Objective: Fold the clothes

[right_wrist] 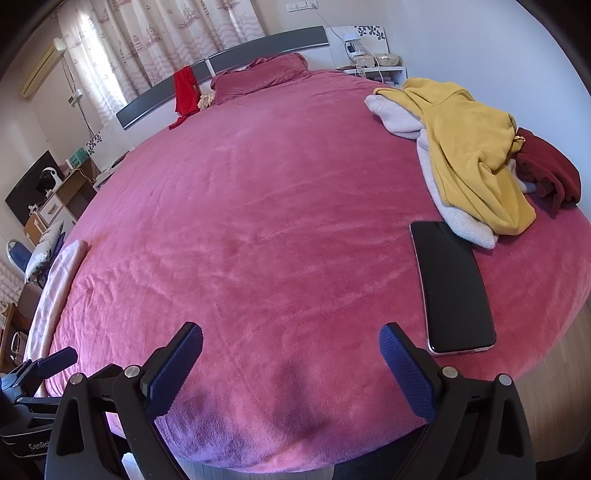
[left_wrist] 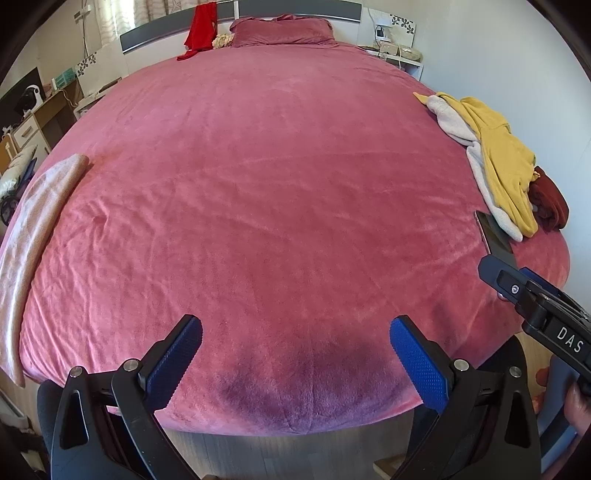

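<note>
Nothing's been picked up so far. Going left to right: a pale pink towel (left_wrist: pixel 35 236) lies along the left edge of the bed (left_wrist: pixel 280 192). The left gripper (left_wrist: pixel 295 363) is wide open and empty over the near edge. The right gripper (right_wrist: pixel 291 369) is the same, spread wide with nothing in it. A phone (right_wrist: pixel 452 291) sits just right of it, and the clothes pile (right_wrist: pixel 469 162) is beyond that on the right side: a yellow hoodie on a grey sweater, with a dark red piece beside them.

I'd grab the yellow one first since it's on top, pinching at a shoulder or hem. Then drag it to the open middle, clear of the phone.

It's hard to tell how tangled the pile is, or what that red garment (left_wrist: pixel 201 29) on the headboard is.
</note>
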`<state>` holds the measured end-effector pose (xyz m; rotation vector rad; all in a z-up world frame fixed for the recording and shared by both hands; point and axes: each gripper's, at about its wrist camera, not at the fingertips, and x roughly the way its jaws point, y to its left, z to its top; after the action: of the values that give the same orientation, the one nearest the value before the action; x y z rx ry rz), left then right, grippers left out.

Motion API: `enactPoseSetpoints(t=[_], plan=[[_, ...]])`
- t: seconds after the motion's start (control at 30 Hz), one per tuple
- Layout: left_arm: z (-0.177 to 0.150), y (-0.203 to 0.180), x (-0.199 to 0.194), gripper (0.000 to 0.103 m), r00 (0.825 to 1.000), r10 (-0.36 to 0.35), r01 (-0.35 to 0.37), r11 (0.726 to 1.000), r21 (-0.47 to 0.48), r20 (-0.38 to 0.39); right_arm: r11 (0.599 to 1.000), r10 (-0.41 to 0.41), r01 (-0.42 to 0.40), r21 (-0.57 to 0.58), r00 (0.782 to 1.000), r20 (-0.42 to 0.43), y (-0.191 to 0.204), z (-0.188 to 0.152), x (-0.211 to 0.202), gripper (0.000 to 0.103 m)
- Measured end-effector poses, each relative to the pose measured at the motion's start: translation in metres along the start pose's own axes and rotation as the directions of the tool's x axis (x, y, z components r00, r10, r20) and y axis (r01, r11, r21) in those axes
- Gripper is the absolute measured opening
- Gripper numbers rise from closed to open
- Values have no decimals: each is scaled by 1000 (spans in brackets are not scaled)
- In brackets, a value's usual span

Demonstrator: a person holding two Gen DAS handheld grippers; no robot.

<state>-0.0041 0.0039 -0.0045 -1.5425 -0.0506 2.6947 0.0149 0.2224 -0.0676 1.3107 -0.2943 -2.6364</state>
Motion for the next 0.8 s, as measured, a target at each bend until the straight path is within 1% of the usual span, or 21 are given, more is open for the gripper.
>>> enactPoseSetpoints(t=[0.27,0.8], plan=[[-2,-1,-2,103,1000,8,-8,1000,13,12,1000,-1,1,4,1000,-3,-2,1,1,98],[-2,1,1,103,1000,14,-13,1000,5,-12,1000,3,-3,11,1000,-8,-3,-2,3,98]])
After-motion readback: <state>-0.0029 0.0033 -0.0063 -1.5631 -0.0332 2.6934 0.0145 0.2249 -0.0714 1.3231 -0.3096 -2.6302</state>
